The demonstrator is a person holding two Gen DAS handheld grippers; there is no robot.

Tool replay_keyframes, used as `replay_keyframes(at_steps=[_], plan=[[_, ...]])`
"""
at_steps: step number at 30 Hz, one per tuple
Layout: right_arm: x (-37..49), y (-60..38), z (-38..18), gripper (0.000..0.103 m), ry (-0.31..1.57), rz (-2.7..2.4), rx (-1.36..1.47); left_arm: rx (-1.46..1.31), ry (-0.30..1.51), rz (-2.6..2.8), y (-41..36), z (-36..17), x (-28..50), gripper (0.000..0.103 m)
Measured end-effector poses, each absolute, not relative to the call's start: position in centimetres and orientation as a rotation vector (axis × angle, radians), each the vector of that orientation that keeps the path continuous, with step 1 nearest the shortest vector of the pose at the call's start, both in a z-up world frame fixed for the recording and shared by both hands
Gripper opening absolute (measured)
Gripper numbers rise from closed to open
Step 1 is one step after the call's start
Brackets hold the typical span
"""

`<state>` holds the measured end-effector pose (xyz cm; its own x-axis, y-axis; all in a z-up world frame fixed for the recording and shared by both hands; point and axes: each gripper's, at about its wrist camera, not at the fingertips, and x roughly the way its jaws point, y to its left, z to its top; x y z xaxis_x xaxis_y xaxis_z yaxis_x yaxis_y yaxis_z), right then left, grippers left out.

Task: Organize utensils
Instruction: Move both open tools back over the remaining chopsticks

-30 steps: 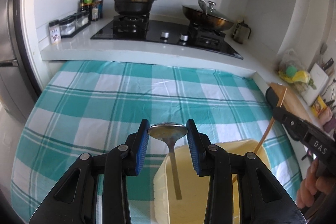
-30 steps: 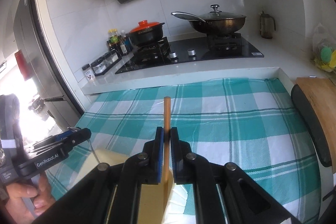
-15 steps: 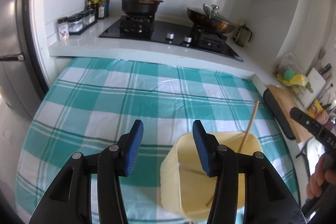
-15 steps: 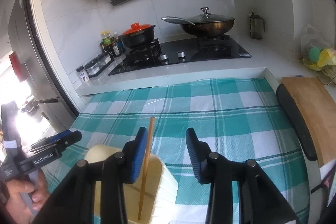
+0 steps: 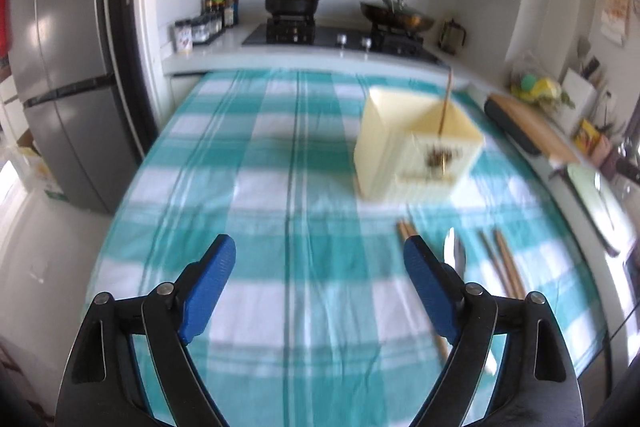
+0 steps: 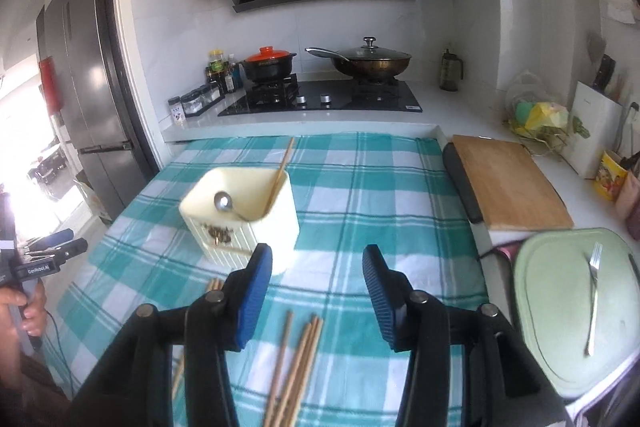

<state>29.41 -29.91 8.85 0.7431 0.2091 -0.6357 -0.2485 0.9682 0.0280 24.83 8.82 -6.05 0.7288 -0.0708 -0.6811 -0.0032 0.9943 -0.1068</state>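
Daylight floods in at nine o'clock, blown out white. The left wrist view is smeared with motion blur; the right is sharper. Both bend at the edges, corners black.

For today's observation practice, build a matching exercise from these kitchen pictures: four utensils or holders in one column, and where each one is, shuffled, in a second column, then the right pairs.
Column one:
1. spoon
2. fork
3. loose chopsticks
4. cream utensil box

Column two:
A. lying flat on the checked cloth, near the right tool
B. standing on the checked cloth
C. inside the box, bowl end up
D. lying on the pale green board

Pairs: 1-C, 2-D, 3-A, 4-B
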Motion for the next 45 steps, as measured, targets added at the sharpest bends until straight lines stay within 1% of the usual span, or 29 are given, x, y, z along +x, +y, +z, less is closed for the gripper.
replay_keyframes(at_steps=[4, 7, 11, 14, 18, 19, 20, 22, 35, 37, 38, 39, 45], plan=[[22.9, -30.1, 5.8, 0.048, 0.657, 0.152, -0.171, -0.101, 0.791, -0.039, 6.2, -9.9, 20.2, 0.087], [18.8, -29.7, 2.0, 0.048, 0.673, 0.104, -0.169, -0.137, 0.787, -0.05, 4.4, -11.6, 17.8, 0.087], [15.5, -28.4, -3.0, 0.048, 0.727, 0.09, -0.16, -0.119, 0.777, -0.081, 2.3, -12.5, 16.5, 0.087], [14.2, -27.7, -5.3, 0.048, 0.756, 0.103, -0.164, -0.083, 0.772, -0.094, 1.2, -12.8, 16.1, 0.089], [13.4, -27.6, -6.1, 0.048, 0.75, 0.109, -0.137, -0.072, 0.736, -0.057, 0.9, -13.0, 15.7, 0.089], [13.4, -27.6, -6.2, 0.048, 0.753, 0.116, -0.123, -0.07, 0.716, -0.049, 0.9, -13.0, 15.4, 0.091], [13.2, -27.5, -6.3, 0.048, 0.753, 0.118, -0.119, -0.062, 0.701, -0.044, 0.9, -12.9, 15.3, 0.095], [13.0, -27.0, -6.3, 0.048, 0.745, 0.124, -0.129, -0.041, 0.694, -0.043, 0.8, -12.9, 15.3, 0.096], [12.6, -27.4, -6.0, 0.048, 0.715, 0.119, -0.116, -0.08, 0.777, -0.137, 0.4, -13.6, 15.9, 0.096], [12.8, -27.7, -6.1, 0.048, 0.72, 0.114, -0.101, -0.078, 0.786, -0.138, 0.2, -13.6, 16.3, 0.098], [13.0, -27.9, -6.1, 0.048, 0.725, 0.111, -0.095, -0.073, 0.787, -0.122, 0.2, -13.7, 16.4, 0.101], [13.1, -28.0, -6.2, 0.048, 0.729, 0.107, -0.092, -0.067, 0.784, -0.107, 0.3, -13.7, 16.5, 0.102], [14.3, -29.0, -7.0, 0.048, 0.762, 0.074, -0.055, -0.061, 0.781, -0.083, 0.6, -14.1, 17.4, 0.102]])
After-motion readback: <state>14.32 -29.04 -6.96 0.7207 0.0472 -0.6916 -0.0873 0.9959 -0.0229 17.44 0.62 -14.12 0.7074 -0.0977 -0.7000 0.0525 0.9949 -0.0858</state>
